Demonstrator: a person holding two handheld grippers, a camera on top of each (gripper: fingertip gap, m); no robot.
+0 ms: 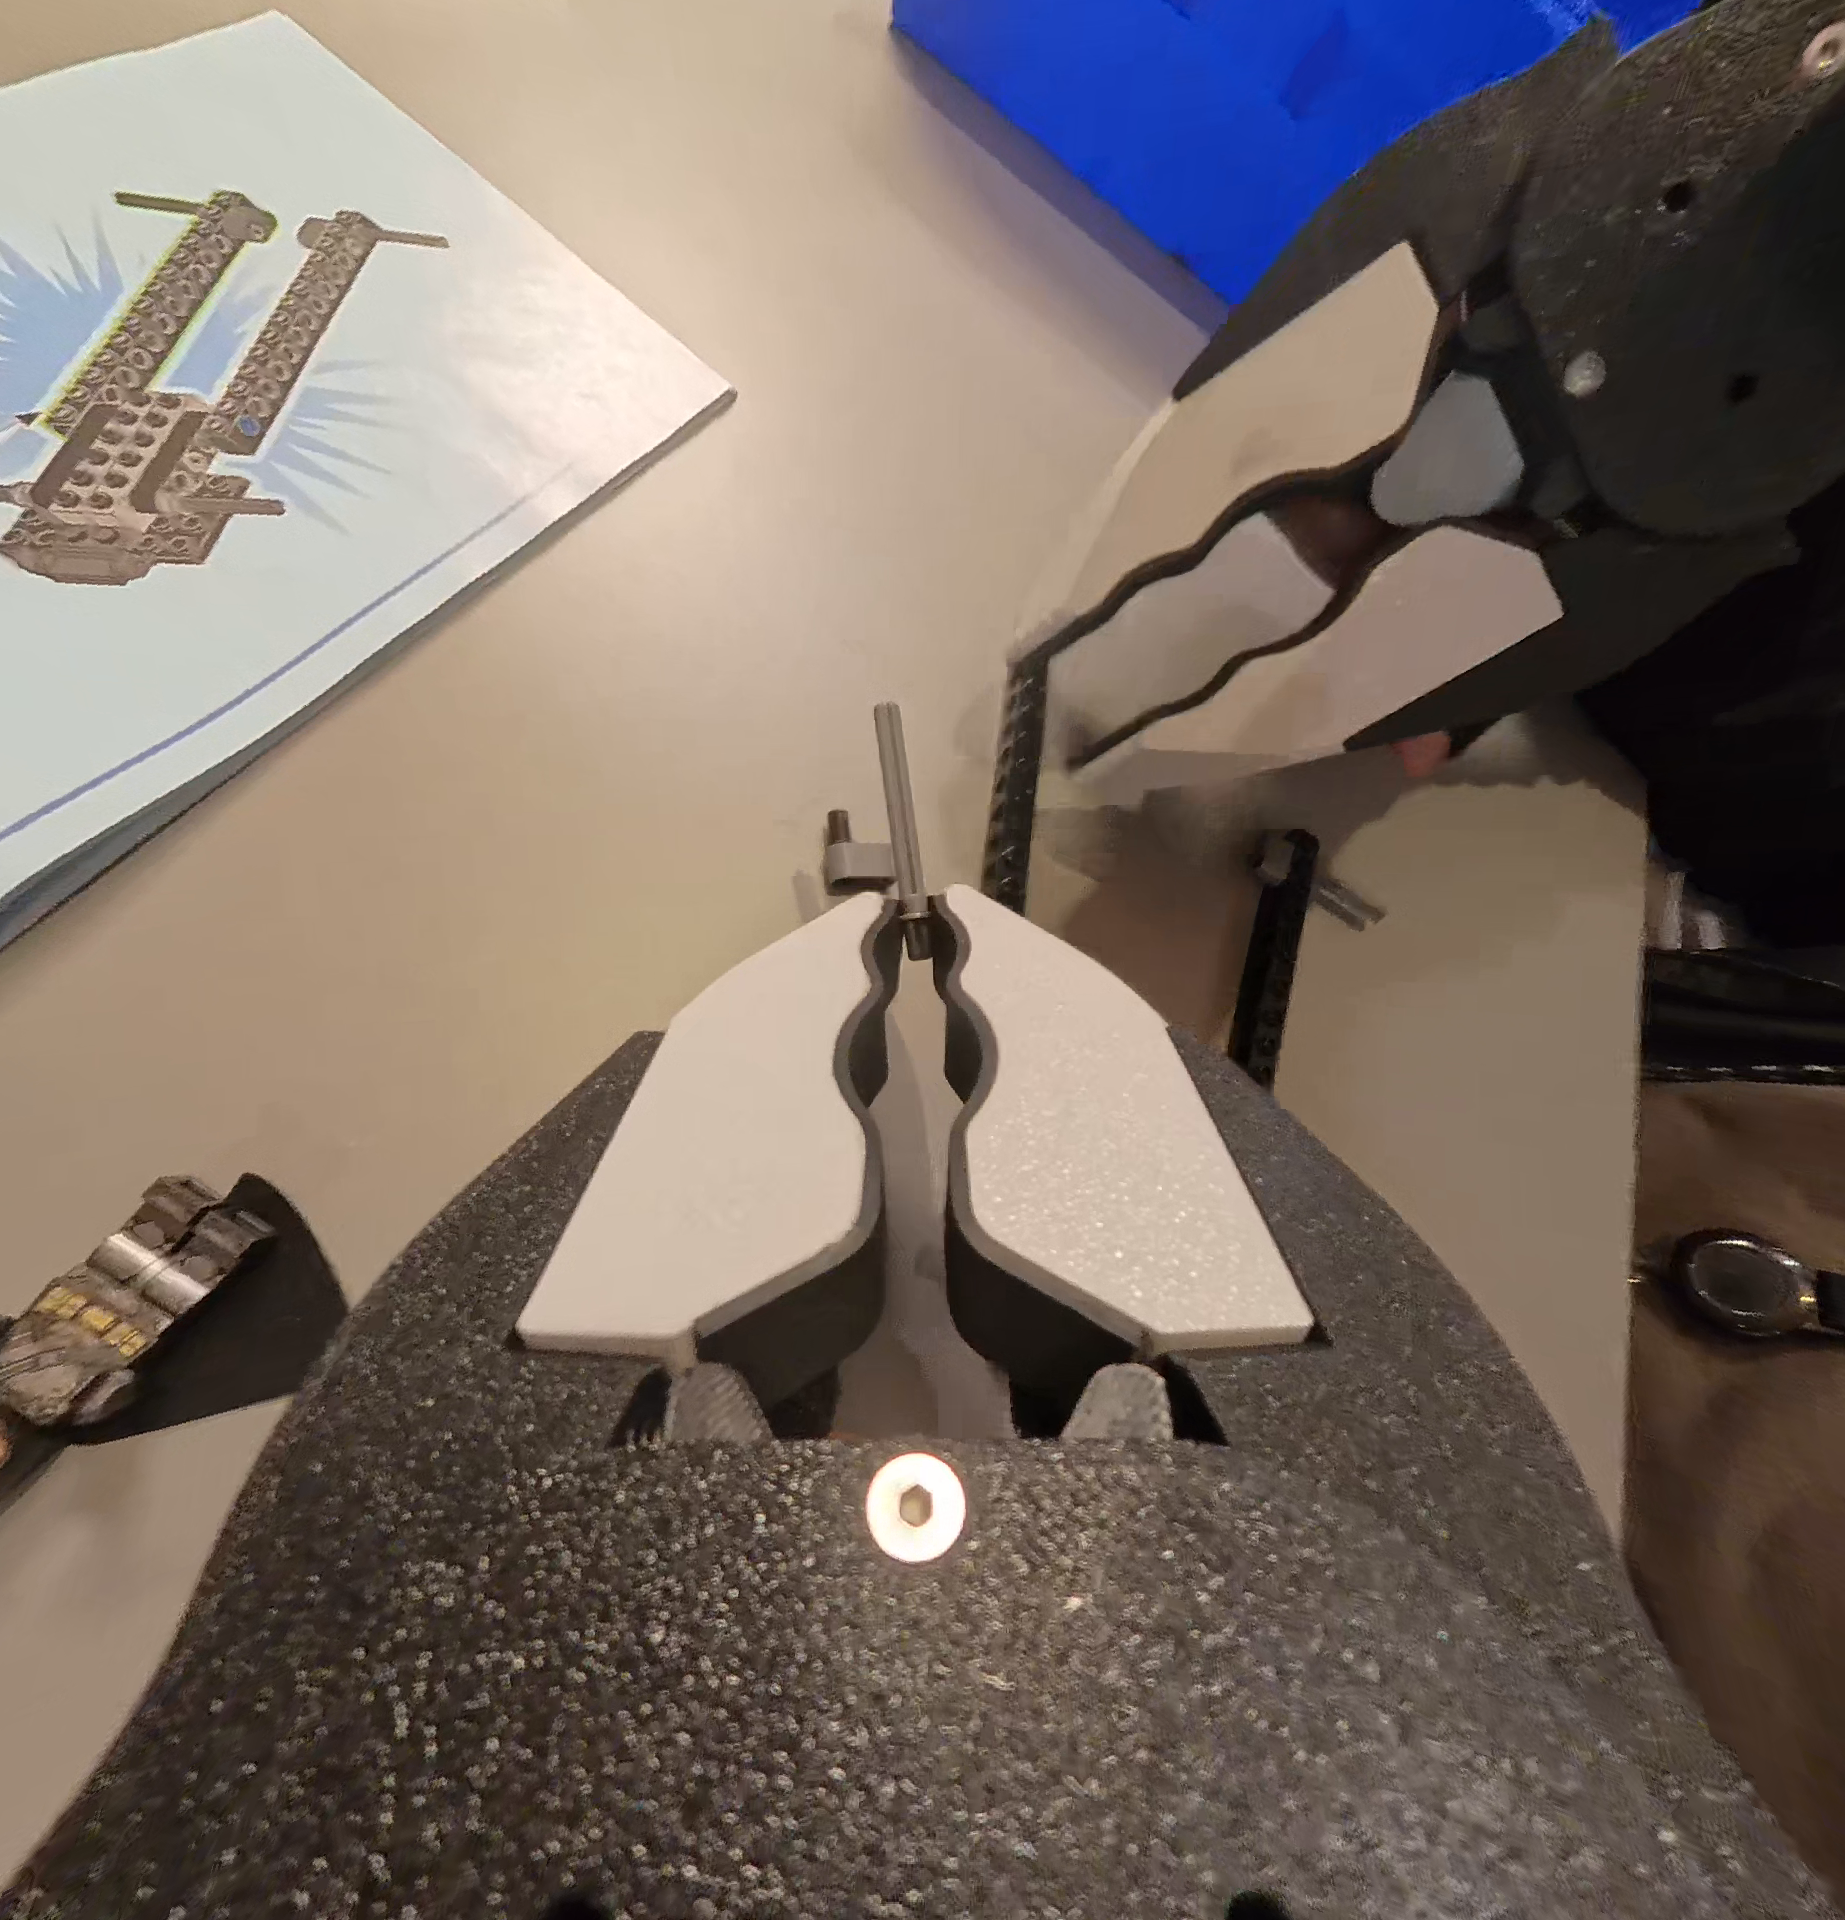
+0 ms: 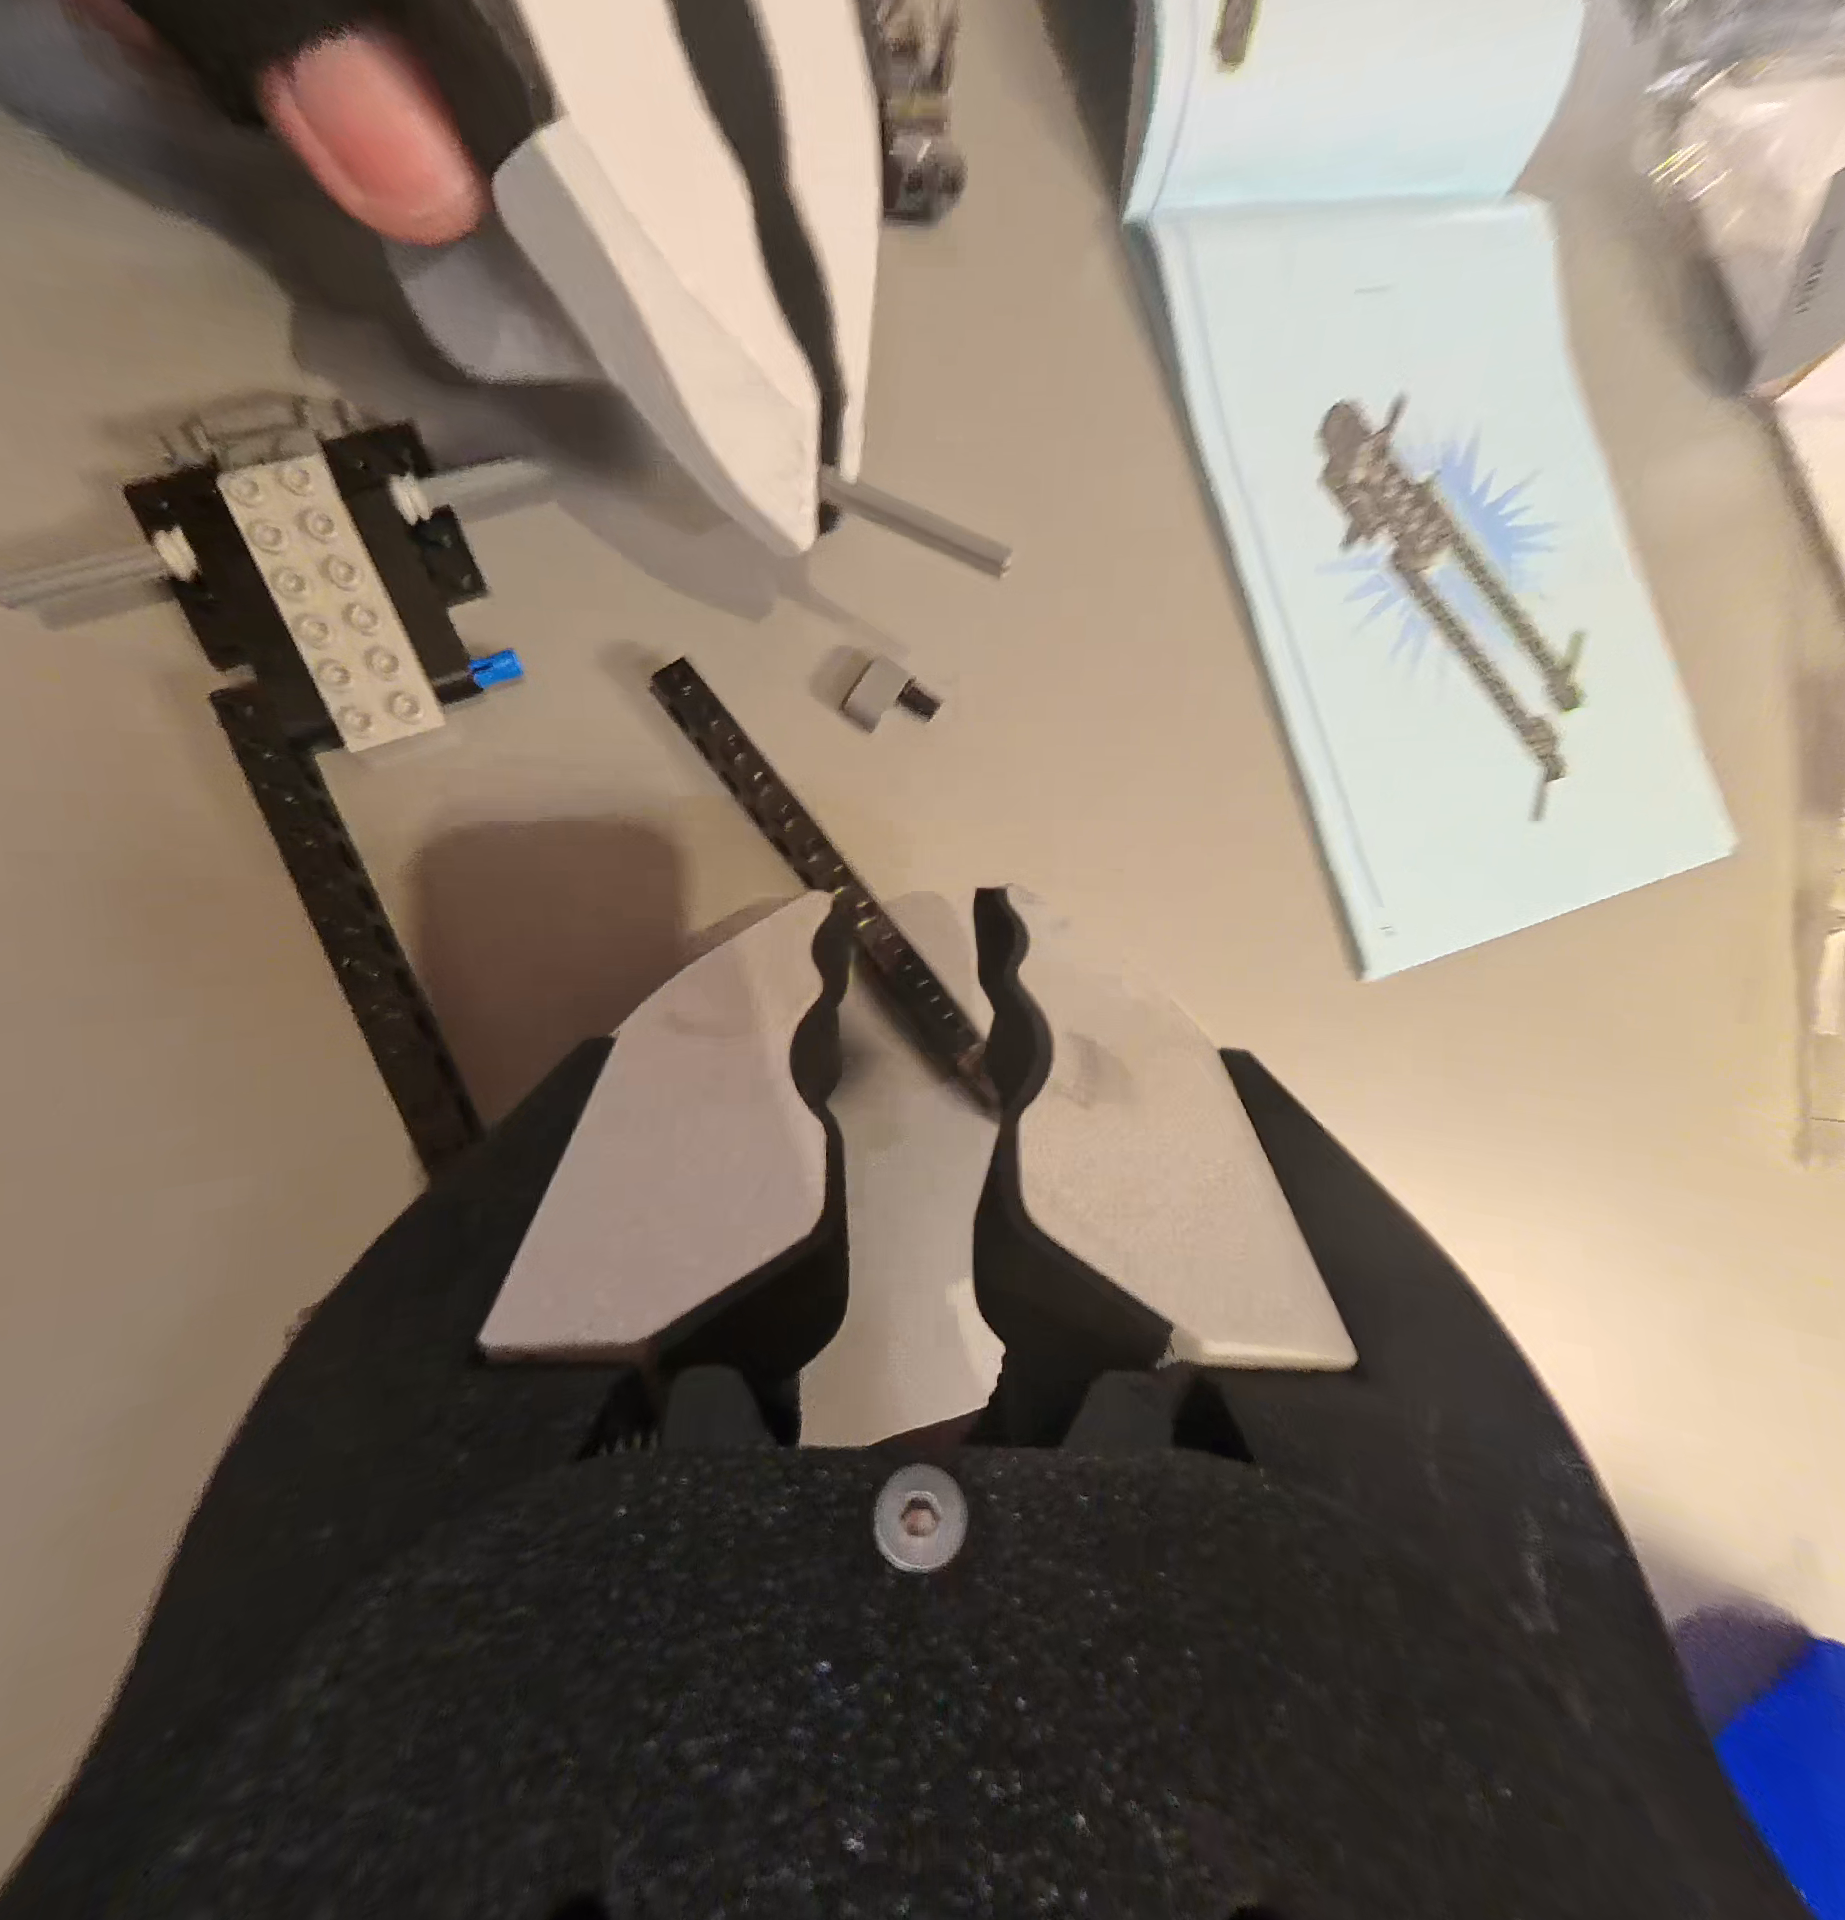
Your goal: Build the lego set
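Left gripper (image 1: 916, 920) at frame centre, pointing up-frame, pinching grey rod (image 1: 895, 800) by its lower end. Right gripper (image 2: 923, 914) angling down over black strip (image 2: 793, 842), jaws standing partly apart around it, pads' contact blurring, hard to judge. Booklet (image 1: 326, 436) lying upper left on beige table (image 1: 585, 831); blue box (image 1: 1105, 135) cut off at top.

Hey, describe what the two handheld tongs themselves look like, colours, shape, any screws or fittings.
Both tongs, left and right, match: a rounded black body with a grainy, speckled surface, and a pale round washer with a hex screw set centrally. Two flat pale grey fingers taper forward, with dark wavy inner edges. No cables show.
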